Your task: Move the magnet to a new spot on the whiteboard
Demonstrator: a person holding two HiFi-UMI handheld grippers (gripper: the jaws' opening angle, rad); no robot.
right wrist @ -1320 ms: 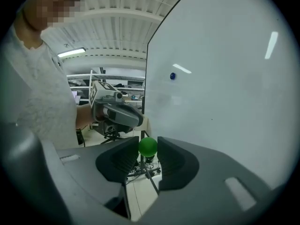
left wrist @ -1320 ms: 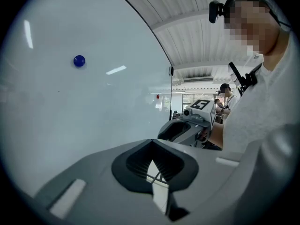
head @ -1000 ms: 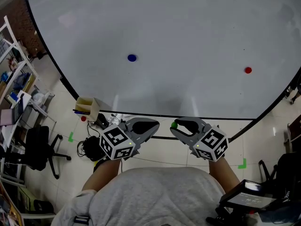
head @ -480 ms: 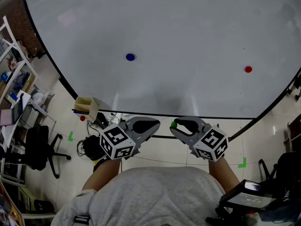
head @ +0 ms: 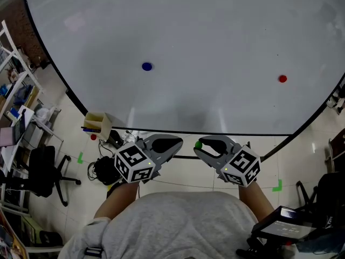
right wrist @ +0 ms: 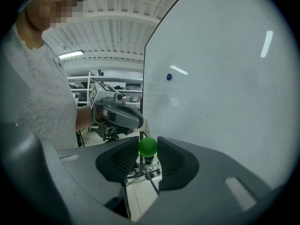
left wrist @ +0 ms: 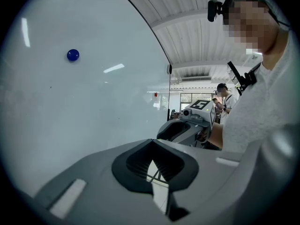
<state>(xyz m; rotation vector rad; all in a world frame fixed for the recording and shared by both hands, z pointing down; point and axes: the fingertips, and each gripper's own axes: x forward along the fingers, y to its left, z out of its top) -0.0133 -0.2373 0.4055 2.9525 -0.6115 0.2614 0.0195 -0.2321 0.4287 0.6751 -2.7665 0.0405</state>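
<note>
A green round magnet [right wrist: 148, 146] sits pinched between the tips of my right gripper [head: 200, 146], also showing as a green dot [head: 199, 143] in the head view. That gripper is held in front of the whiteboard's [head: 215, 42] lower edge, away from its surface. A blue magnet [head: 146, 66] and a red magnet [head: 282, 79] stick to the board. My left gripper [head: 175, 143] hovers beside the right one with its jaw tips together and nothing between them; the blue magnet [left wrist: 72, 55] shows high on the board in its view.
The board's black lower rail [head: 183, 131] runs just ahead of both grippers. A small yellow box [head: 98, 124] of pens hangs at its left end. Office chairs [head: 46, 171], shelves [head: 16, 85] and cables lie on the floor to the left.
</note>
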